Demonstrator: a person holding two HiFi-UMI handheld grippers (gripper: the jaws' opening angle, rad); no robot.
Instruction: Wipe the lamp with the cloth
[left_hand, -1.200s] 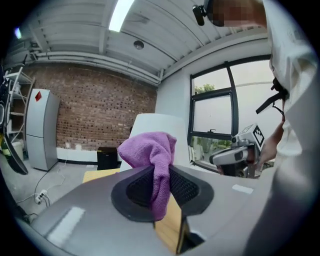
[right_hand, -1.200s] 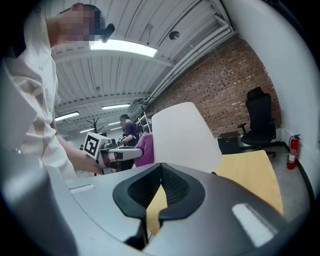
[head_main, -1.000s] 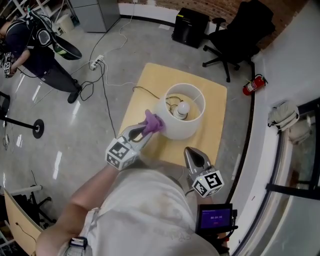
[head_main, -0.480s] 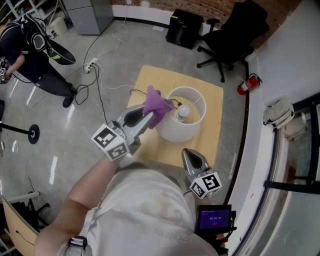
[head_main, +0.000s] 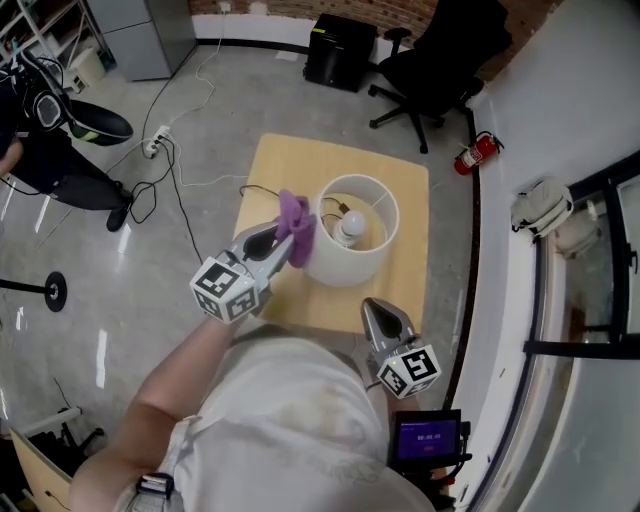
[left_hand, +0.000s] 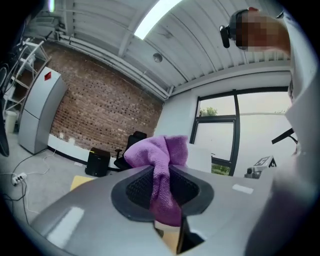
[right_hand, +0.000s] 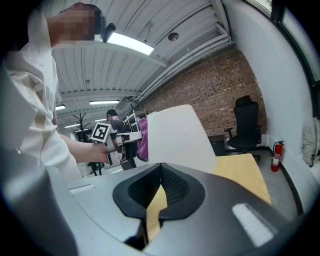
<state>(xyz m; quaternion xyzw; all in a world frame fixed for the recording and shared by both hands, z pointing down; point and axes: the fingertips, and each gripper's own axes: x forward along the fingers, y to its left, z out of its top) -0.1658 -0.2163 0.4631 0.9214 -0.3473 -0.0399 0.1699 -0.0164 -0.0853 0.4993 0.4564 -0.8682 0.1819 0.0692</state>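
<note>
A lamp with a white drum shade (head_main: 345, 262) and a bare bulb (head_main: 347, 228) stands on a small yellow table (head_main: 270, 170). My left gripper (head_main: 285, 245) is shut on a bunched purple cloth (head_main: 296, 222), which sits against the shade's left outer side near the rim. In the left gripper view the cloth (left_hand: 162, 170) fills the gap between the jaws of that gripper (left_hand: 163, 187). My right gripper (head_main: 378, 305) hovers at the table's near edge, shut and holding nothing. Its own view shows the shade (right_hand: 175, 135) ahead, the cloth (right_hand: 142, 139) to the left, and the shut gripper (right_hand: 160, 172).
A black office chair (head_main: 430, 60) and a black box (head_main: 343, 40) stand beyond the table, a red fire extinguisher (head_main: 472, 153) to its right. Cables and a power strip (head_main: 155, 148) lie on the floor at left, near a person (head_main: 45, 150). A white wall (head_main: 560, 90) runs along the right.
My left gripper has risen with the cloth along the shade's left side, from low on the wall up toward the rim. The right gripper has stayed where it was.
</note>
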